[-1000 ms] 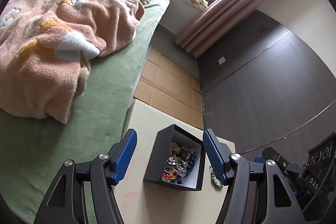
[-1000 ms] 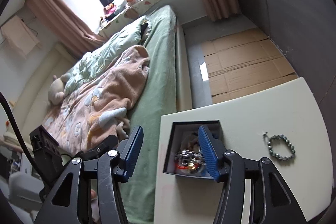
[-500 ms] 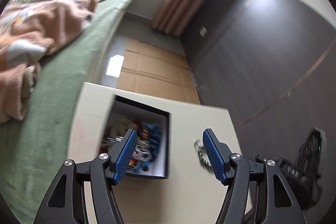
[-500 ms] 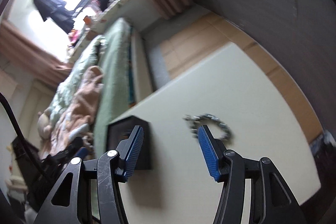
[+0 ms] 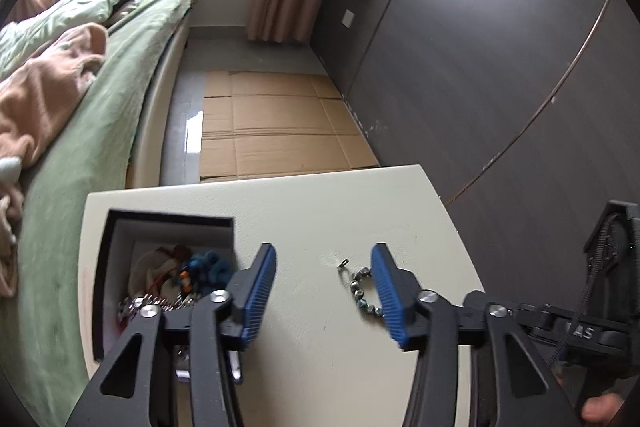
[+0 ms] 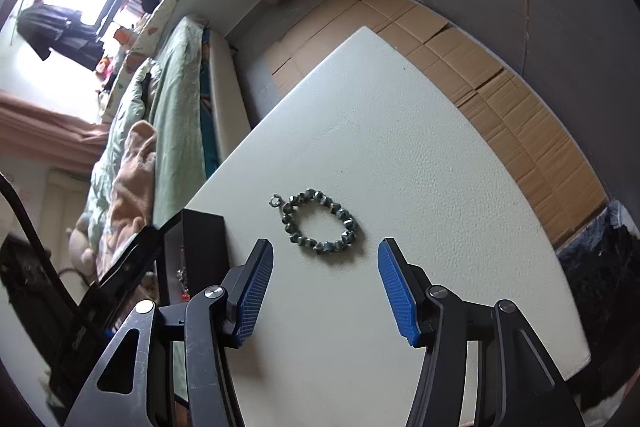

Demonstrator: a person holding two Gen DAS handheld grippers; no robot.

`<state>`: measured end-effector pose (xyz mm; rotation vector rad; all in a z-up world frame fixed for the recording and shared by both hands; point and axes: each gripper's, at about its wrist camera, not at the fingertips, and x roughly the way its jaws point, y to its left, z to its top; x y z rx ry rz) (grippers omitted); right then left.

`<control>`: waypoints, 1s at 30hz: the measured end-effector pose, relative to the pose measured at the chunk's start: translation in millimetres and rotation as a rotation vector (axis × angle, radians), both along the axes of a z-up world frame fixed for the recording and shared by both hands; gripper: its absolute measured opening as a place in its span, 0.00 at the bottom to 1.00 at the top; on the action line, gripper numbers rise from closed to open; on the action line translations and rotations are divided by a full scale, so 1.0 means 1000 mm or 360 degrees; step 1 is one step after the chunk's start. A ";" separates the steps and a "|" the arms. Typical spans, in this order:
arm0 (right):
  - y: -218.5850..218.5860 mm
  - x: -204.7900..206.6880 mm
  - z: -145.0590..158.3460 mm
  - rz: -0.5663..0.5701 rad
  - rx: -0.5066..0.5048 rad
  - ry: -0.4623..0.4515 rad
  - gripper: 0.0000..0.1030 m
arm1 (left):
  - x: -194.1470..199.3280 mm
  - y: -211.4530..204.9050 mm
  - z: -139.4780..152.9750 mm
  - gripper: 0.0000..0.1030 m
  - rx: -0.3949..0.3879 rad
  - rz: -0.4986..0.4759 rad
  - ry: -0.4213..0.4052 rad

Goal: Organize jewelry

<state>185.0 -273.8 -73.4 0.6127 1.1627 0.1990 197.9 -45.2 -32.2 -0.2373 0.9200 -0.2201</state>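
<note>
Lying on bare white table [image 6: 400,131]: beaded bracelet [image 6: 320,225], ahead of right gripper [image 6: 325,287], jaws parted, empty. Clear tabletop beyond up to far edge. Left gripper [image 5: 323,291] jaws just narrowed, empty; bracelet by its right pad. Left view alone shows black box [image 5: 108,267] interior holding jewelry [image 5: 180,279].

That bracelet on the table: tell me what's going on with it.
A person holds a gripper in each hand over a white table. The beaded bracelet lies loose on the table, touched by nothing. The right gripper hangs open just short of it. The left gripper is also empty; its jaws have just been closing, with nothing between them. The black box of jewelry sits beside the bracelet, near the bed.
</note>
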 end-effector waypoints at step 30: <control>-0.048 0.039 -0.003 -0.0139 0.0007 0.0025 0.54 | 0.052 -0.066 -0.080 0.10 0.0366 -0.0141 0.0218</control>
